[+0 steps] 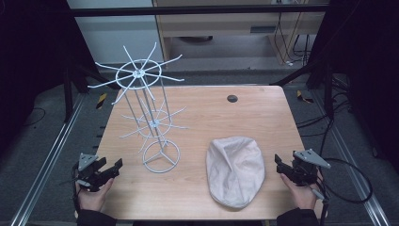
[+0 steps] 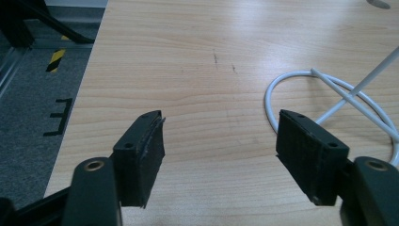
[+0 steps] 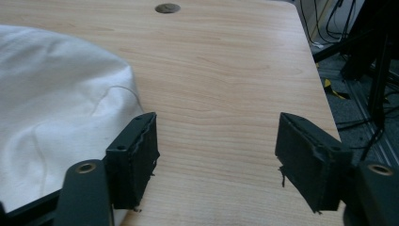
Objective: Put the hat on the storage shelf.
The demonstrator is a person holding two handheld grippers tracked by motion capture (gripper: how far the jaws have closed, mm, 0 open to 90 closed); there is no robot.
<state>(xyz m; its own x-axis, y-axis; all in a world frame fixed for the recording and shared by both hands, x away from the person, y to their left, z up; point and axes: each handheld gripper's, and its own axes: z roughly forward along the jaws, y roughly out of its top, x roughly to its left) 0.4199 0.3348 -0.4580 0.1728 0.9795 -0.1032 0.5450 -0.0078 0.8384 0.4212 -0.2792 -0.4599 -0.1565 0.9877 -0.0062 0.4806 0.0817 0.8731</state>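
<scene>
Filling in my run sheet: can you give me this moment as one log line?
left claw: open, empty | right claw: open, empty | cap: flat on table, beside right claw | wire rack: upright, untouched

No readable text anywhere here. The table carries no label, number or brand. On the grey floor beside it, in the left gripper view, black tape marks form a shape like a capital E lying near the table's edge, though it may be only a marking and no letter. Close by sits a yellow-and-black striped hazard tape strip, a warning pattern with no words on it; two more such strips show in the high view, left and right of the table.
</scene>
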